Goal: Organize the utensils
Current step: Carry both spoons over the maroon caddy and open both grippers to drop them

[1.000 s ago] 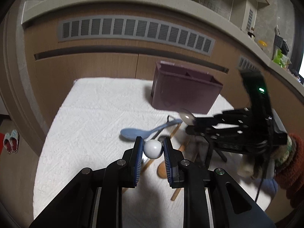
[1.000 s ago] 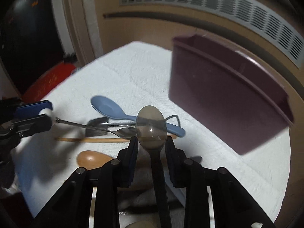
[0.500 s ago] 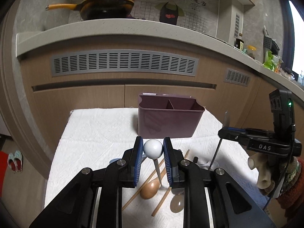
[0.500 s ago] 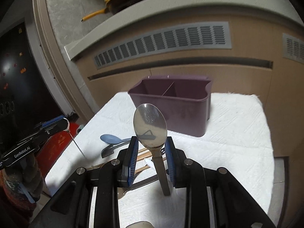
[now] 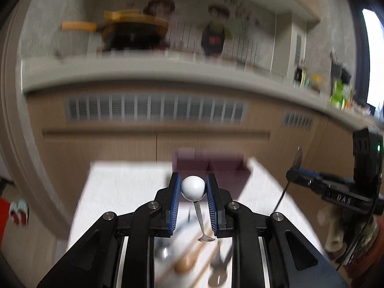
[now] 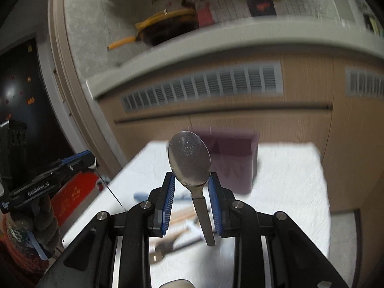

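Note:
My left gripper (image 5: 193, 188) is shut on the white ball end of a thin metal spoon (image 5: 194, 187), whose small bowl hangs down below the fingers. My right gripper (image 6: 190, 184) is shut on a large steel spoon (image 6: 189, 158), bowl up, handle hanging down. Both are held high above the white-covered table (image 6: 288, 180). The dark purple divided utensil holder (image 5: 211, 165) stands at the table's far side, also in the right wrist view (image 6: 235, 158). Each gripper shows in the other's view, the right one (image 5: 297, 175) and the left one (image 6: 91, 163).
Several utensils lie on the cloth below: a wooden spoon (image 5: 186, 262), chopsticks, metal pieces and a blue spoon (image 6: 141, 195). A wooden cabinet front with vents (image 5: 156, 108) rises behind the table. A counter with a pan (image 6: 165, 24) is above.
Both grippers have risen and tilted upward with their spoons still held. The views are now motion-blurred and show more of the counter and wall.

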`<state>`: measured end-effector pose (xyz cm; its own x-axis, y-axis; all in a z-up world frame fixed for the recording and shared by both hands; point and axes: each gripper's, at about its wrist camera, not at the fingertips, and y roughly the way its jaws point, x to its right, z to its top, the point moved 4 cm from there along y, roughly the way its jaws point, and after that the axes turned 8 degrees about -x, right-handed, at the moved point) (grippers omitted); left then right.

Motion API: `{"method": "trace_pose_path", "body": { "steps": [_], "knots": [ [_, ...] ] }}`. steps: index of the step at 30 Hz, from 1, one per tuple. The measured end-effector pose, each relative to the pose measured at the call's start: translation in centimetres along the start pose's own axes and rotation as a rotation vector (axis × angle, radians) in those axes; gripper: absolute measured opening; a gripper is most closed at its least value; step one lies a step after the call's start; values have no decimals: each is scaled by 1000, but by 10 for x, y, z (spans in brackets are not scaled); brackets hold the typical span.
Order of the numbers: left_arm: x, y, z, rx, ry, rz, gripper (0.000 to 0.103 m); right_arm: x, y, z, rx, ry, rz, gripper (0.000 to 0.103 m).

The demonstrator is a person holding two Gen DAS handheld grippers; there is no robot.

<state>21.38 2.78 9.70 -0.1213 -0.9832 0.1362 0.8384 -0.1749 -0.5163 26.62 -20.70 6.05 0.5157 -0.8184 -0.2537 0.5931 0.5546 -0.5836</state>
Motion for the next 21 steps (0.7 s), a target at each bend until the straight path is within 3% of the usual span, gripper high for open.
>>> {"method": "trace_pose_path", "body": {
  "steps": [3,7,13,21],
  "knots": [
    [1,-11,55,112,18,-17,22,-8,-26,51,137,-37,-30,26],
    [-8,16,97,146,-9,-76,22,-8,-19,100,212,-68,-73,26],
    [-17,103,106,75,-24,-135,23,21,45,118,160,-9,-69,26],
    [-19,199,59,-137,-46,-174,23,52,125,70,-31,28,-86,27]
  ]
}}
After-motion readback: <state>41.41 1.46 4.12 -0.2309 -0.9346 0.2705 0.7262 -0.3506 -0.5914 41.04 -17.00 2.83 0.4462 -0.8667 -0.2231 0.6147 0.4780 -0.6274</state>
